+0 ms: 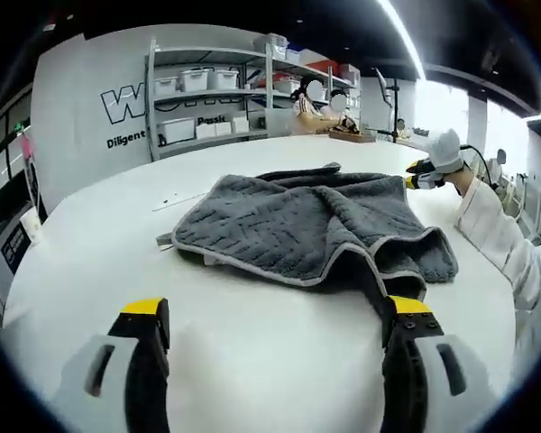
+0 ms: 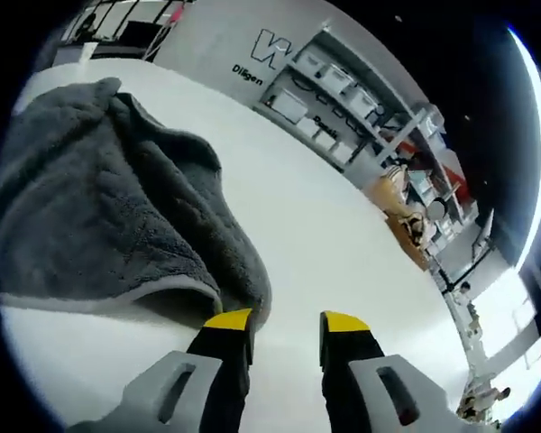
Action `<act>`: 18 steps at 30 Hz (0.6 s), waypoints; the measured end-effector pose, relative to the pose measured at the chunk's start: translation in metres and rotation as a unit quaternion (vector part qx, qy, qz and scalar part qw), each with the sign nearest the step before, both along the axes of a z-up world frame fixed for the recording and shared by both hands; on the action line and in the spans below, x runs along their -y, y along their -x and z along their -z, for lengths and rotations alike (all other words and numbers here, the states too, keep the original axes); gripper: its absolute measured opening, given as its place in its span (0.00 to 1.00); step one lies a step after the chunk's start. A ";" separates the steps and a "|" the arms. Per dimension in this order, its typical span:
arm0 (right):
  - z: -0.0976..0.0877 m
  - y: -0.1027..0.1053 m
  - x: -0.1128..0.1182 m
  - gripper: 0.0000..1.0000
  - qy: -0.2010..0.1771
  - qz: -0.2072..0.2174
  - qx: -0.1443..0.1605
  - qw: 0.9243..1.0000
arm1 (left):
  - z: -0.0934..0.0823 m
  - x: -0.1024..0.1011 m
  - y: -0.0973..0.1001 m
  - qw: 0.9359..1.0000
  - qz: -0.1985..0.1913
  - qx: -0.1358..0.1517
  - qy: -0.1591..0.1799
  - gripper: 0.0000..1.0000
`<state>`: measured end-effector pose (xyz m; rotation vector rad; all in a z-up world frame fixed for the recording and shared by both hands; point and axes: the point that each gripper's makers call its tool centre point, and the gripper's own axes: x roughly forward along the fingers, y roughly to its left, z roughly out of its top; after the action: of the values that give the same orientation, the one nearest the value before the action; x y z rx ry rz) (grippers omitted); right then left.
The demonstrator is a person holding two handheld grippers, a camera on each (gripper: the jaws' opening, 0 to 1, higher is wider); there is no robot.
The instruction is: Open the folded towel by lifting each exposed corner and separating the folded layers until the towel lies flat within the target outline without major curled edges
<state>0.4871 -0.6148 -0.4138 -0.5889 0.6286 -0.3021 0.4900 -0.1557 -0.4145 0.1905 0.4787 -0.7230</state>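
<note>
Grey towel (image 1: 316,225) is lying rumpled on the white table (image 1: 108,216).
Left gripper (image 1: 275,320) is waiting open before the towel; right gripper (image 2: 284,327), partly open, is sitting just beside its edge.

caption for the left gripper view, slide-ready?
Open left gripper faces a rumpled grey terry towel on the white table; right gripper at its far edge.

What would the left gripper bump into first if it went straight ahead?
Probably the gray towel. The open left gripper points across bare white table toward the towel's near folded edge, though the depth is hard to judge.
</note>
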 end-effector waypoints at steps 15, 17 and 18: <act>-0.030 0.011 0.002 0.99 -0.031 0.030 0.063 0.997 | -0.005 0.014 0.007 0.999 0.024 -0.004 0.028 0.93; -0.030 0.011 0.002 0.99 -0.032 0.030 0.059 0.997 | -0.005 0.014 0.007 0.999 0.024 -0.005 0.029 0.92; -0.030 0.012 0.001 0.99 -0.033 0.027 0.055 0.998 | -0.005 0.014 0.007 0.999 0.024 -0.005 0.031 0.91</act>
<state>0.4750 -0.6160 -0.3838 -0.4890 0.5470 -0.3600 0.4826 -0.1699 -0.4091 0.1402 0.4609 -0.7860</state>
